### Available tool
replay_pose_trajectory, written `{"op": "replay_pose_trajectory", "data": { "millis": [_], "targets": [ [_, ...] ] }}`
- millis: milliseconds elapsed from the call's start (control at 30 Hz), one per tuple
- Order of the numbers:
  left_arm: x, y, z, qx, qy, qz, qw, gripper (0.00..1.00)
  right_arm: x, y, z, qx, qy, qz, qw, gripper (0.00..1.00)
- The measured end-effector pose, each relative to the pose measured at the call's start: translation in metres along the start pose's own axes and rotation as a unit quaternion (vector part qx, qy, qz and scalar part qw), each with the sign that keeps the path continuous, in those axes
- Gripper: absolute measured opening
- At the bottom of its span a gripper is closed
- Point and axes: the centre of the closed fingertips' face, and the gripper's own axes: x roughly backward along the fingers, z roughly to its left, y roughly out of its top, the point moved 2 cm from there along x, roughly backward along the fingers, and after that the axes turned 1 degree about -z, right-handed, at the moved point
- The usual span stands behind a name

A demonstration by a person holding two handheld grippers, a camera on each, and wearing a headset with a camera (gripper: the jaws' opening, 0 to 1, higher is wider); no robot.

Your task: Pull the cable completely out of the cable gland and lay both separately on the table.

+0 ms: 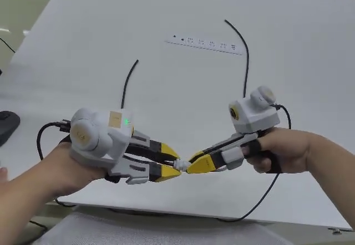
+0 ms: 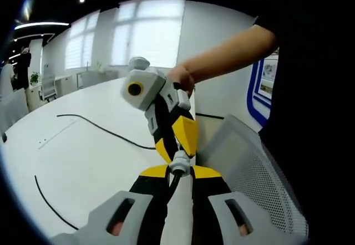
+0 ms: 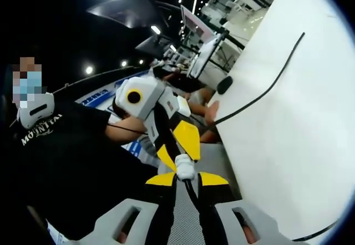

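A small white cable gland hangs in the air over the table's near edge, between the tips of both grippers. My left gripper comes in from the left and is shut on the gland. A black cable runs back from it between the left jaws. My right gripper meets it from the right, shut on the cable just behind the gland. The two sets of yellow fingertips nearly touch. How far the cable sits inside the gland is hidden.
The white table carries a short black cable at the left and a long black cable at the right. A white power strip lies further back. Black cords trail from both grippers. A mesh chair back stands below.
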Motion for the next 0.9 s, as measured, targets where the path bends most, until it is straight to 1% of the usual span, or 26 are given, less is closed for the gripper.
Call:
{"op": "replay_pose_trajectory", "data": {
  "millis": [33,167,200,233,267,300,333,367,433,467,500,533,567,600,633,667,700,767,833,867,900],
  "targets": [
    [-0.0003,-0.0001,0.0000,0.001,0.000,0.000,1.0000,0.15,-0.0004,-0.0002,0.0015,-0.001,0.004,0.000,1.0000,0.09],
    [-0.0009,-0.0008,0.0005,0.006,0.000,0.002,1.0000,0.15,-0.0007,0.0004,0.0004,0.005,0.002,-0.001,1.0000,0.08],
    [-0.0011,-0.0014,0.0014,0.008,0.002,0.003,1.0000,0.15,-0.0002,0.0011,0.0000,0.012,-0.002,-0.002,0.9999,0.08],
    [-0.0007,-0.0017,0.0017,0.010,0.003,0.003,0.9999,0.15,-0.0004,0.0015,-0.0001,0.022,-0.005,-0.004,0.9997,0.08],
    [-0.0008,-0.0025,0.0030,0.012,0.006,0.004,0.9999,0.15,0.0001,0.0043,-0.0039,0.050,-0.021,-0.007,0.9985,0.08],
    [-0.0004,-0.0040,0.0049,0.012,0.010,0.007,0.9998,0.15,-0.0004,0.0044,-0.0043,0.064,-0.030,-0.007,0.9975,0.07],
    [-0.0001,-0.0044,0.0052,0.014,0.008,0.007,0.9998,0.15,-0.0005,0.0042,-0.0040,0.083,-0.035,-0.003,0.9960,0.07],
    [0.0004,-0.0049,0.0047,0.017,0.006,0.007,0.9998,0.15,-0.0011,0.0034,-0.0022,0.111,-0.044,0.000,0.9929,0.07],
    [0.0008,-0.0055,0.0045,0.018,0.007,0.008,0.9998,0.15,-0.0014,0.0038,-0.0020,0.143,-0.065,0.006,0.9876,0.07],
    [0.0014,-0.0060,0.0047,0.021,0.007,0.007,0.9997,0.15,-0.0014,0.0042,-0.0022,0.163,-0.075,0.010,0.9837,0.07],
    [0.0018,-0.0061,0.0045,0.024,0.007,0.007,0.9997,0.15,-0.0020,0.0046,-0.0018,0.187,-0.095,0.014,0.9776,0.07],
    [0.0022,-0.0066,0.0049,0.026,0.009,0.006,0.9996,0.15,-0.0004,0.0053,-0.0048,0.208,-0.110,0.019,0.9717,0.07],
    [0.0025,-0.0072,0.0051,0.031,0.009,0.006,0.9995,0.15,-0.0004,0.0056,-0.0048,0.241,-0.132,0.029,0.9611,0.07],
    [0.0032,-0.0078,0.0052,0.038,0.009,0.004,0.9992,0.15,-0.0020,0.0049,-0.0037,0.260,-0.149,0.037,0.9533,0.07],
    [0.0040,-0.0076,0.0045,0.037,0.008,0.004,0.9993,0.15,-0.0033,0.0047,-0.0019,0.294,-0.173,0.050,0.9388,0.07],
    [0.0049,-0.0078,0.0039,0.040,0.007,0.001,0.9992,0.15,-0.0024,0.0052,-0.0058,0.318,-0.189,0.057,0.9272,0.07],
    [0.0057,-0.0080,0.0028,0.046,0.004,-0.001,0.9989,0.15,-0.0036,0.0044,-0.0039,0.360,-0.213,0.070,0.9057,0.07],
    [0.0066,-0.0076,0.0018,0.054,0.002,-0.005,0.9985,0.15,-0.0060,0.0037,-0.0005,0.407,-0.245,0.086,0.8758,0.07],
    [0.0067,-0.0072,0.0006,0.057,0.001,-0.005,0.9984,0.15,-0.0086,0.0011,0.0002,0.471,-0.286,0.113,0.8271,0.07],
    [0.0063,-0.0074,-0.0002,0.059,-0.001,-0.004,0.9983,0.15,-0.0096,-0.0003,-0.0003,0.478,-0.297,0.117,0.8184,0.07],
    [0.0059,-0.0078,-0.0007,0.065,-0.002,-0.003,0.9979,0.15,-0.0096,-0.0009,-0.0012,0.483,-0.309,0.118,0.8108,0.07]
  ]
}}
